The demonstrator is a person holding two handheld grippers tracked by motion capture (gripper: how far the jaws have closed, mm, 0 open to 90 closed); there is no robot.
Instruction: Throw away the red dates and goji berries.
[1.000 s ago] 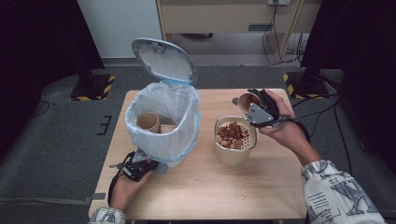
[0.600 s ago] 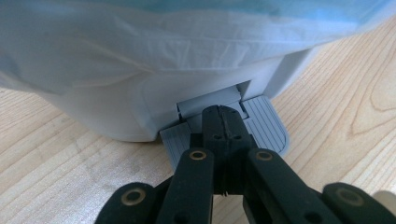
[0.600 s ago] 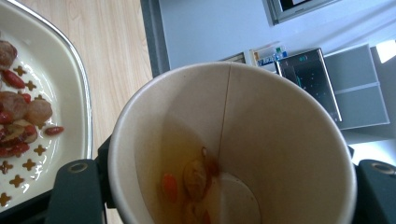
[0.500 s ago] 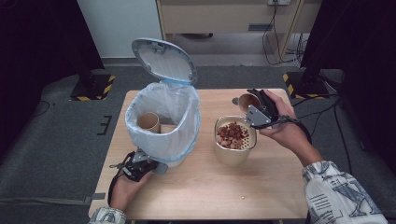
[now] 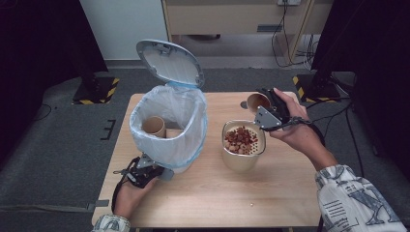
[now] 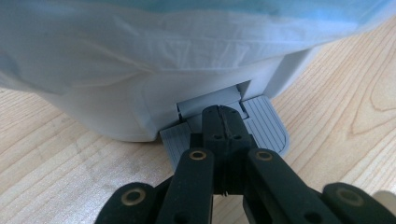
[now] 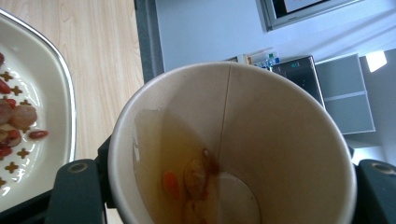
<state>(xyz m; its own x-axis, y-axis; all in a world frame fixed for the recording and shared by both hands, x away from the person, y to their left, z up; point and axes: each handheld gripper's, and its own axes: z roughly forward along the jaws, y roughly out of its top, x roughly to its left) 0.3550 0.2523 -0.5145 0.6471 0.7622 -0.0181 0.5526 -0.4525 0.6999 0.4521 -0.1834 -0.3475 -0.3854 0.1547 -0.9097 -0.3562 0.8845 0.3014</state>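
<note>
At a pale wooden worktop [image 5: 208, 193], the right hand-held gripper [image 5: 269, 110] clamps a tilted brown paper cup [image 7: 233, 144] of amber liquid beside the cream strainer bowl [image 5: 241, 142]; the left hand-held gripper [image 6: 223, 122], jaws together, presses the grey pedal [image 6: 268, 126] of the white bag-lined bin [image 5: 169, 125].

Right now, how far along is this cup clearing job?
Partly done. One paper cup already lies inside the bagged bin, and solids sit in the strainer bowl. In hand: the left gripper, jaws shut, presses the pedal, lid up; the right gripper holds a tilted cup with some liquid and bits inside. Left: probably emptying and binning it.
</note>
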